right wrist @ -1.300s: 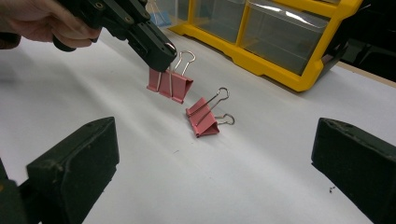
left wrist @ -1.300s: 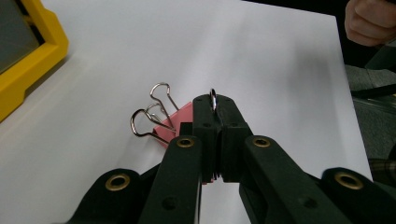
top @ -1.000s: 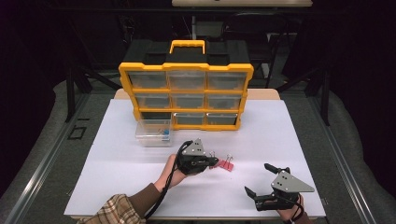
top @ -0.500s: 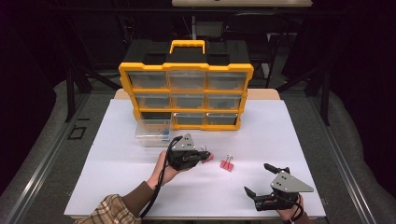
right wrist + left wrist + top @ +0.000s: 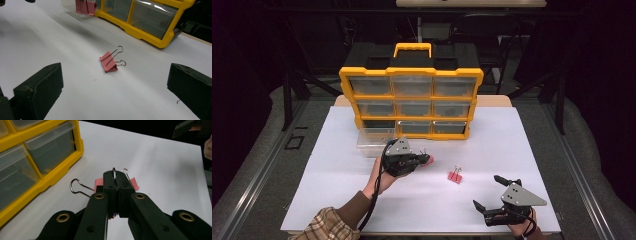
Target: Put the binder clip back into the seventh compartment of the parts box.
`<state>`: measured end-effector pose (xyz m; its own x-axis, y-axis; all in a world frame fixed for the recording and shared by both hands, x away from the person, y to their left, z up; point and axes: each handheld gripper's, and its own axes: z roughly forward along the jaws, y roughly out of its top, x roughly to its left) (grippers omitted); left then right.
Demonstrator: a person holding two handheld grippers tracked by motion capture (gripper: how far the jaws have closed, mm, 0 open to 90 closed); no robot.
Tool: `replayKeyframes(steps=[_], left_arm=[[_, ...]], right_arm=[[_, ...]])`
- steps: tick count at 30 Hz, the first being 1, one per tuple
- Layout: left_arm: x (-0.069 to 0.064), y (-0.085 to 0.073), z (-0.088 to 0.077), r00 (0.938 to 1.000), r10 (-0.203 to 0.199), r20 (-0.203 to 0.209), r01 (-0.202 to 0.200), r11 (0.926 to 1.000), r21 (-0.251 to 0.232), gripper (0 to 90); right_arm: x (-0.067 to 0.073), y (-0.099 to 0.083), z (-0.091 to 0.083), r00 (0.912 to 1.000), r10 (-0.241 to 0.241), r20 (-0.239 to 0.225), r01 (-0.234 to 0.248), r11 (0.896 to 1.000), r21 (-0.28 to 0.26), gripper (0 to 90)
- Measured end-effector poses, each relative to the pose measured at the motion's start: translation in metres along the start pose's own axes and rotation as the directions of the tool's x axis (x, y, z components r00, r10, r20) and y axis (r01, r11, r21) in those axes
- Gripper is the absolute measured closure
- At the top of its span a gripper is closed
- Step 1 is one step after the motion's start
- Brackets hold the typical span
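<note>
Left claw [image 5: 424, 160] has carried one pink binder clip [image 5: 115, 182] toward the clear drawer [image 5: 373, 145], pinching it; next, release inside. Right claw [image 5: 492, 192] spread, idle.

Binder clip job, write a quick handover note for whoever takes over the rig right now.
Left gripper: shut on a pink metal binder clip, held above the white table near the clear plastic drawer pulled out in front of the yellow organizer cabinet.
Right gripper: open, holding nothing, resting at the table's near right edge.
Second pink binder clip: lying loose on the table between the grippers.
Done: one clip picked up. Left, probably: drop it in the drawer, then collect the loose clip.
</note>
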<state>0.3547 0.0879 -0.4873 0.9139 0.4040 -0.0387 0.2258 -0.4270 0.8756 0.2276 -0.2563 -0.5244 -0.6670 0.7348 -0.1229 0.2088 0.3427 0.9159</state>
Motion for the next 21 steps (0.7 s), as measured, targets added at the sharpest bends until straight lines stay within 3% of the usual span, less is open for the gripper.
replayKeyframes(steps=[21], left_arm=[[0.018, 0.008, -0.030, 0.9963, -0.033, -0.079, 0.026, 0.9956, -0.089, 88.2]], right_arm=[[0.000, 0.000, 0.002, 1.0000, -0.002, -0.004, 0.002, 1.000, 0.011, 0.0]])
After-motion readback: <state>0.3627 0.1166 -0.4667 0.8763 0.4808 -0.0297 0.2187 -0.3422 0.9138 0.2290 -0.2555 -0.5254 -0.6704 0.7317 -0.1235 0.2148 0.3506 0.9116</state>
